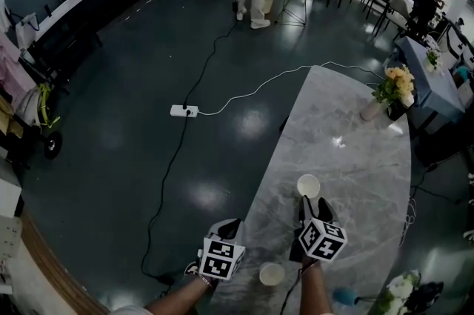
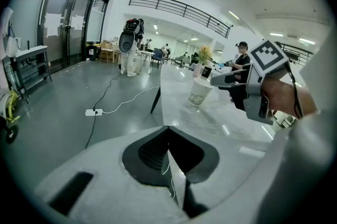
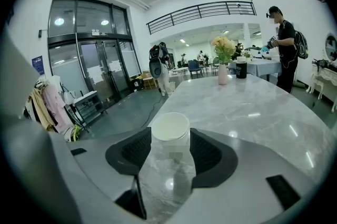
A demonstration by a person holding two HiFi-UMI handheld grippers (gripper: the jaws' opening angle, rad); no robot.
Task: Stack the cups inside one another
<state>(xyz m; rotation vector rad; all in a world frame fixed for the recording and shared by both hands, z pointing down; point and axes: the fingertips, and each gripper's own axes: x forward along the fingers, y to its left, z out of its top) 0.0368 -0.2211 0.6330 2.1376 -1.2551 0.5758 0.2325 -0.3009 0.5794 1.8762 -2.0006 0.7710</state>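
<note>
My right gripper's [image 1: 314, 204] spread jaws flank the upright far cup [image 1: 308, 186] dead ahead; the left gripper's [image 1: 229, 226] jaws are pressed together.

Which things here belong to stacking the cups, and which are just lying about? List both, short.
For the job:
far cup
near cup
table they stand on

Just lying about:
flowers at the table's far end
pink vase beside them
power strip on the floor
</note>
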